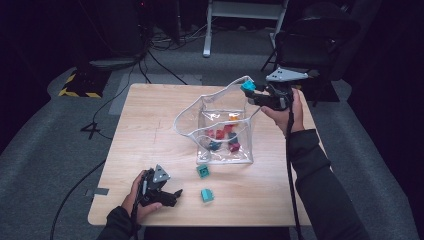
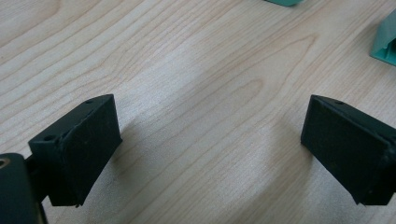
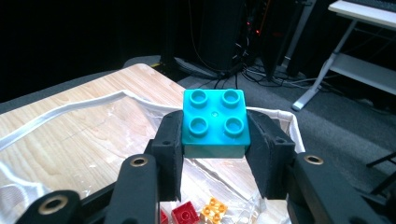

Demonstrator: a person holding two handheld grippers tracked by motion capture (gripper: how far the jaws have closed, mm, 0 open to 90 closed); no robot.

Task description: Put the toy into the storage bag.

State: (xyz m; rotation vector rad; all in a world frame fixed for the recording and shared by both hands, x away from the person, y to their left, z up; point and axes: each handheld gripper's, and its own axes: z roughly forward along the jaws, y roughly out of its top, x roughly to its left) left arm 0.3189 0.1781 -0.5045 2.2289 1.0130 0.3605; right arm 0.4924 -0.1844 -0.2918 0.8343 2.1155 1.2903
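Observation:
My right gripper (image 1: 251,91) is shut on a cyan four-stud brick (image 1: 247,87) and holds it in the air over the far right rim of a clear plastic bag (image 1: 210,107). In the right gripper view the brick (image 3: 215,122) sits squeezed between both pads, studs up, with the right gripper (image 3: 215,142) above the bag's white rim (image 3: 70,111). Several red, orange and blue bricks (image 1: 225,136) lie inside the bag. My left gripper (image 1: 175,197) rests low at the table's front left, open, with bare wood between its jaws (image 2: 210,140).
Two teal bricks lie loose on the table in front of the bag, one (image 1: 202,171) close to it and one (image 1: 207,195) nearer the front edge; the latter (image 2: 385,42) shows ahead of the left gripper. A chair (image 1: 315,40) stands behind the table.

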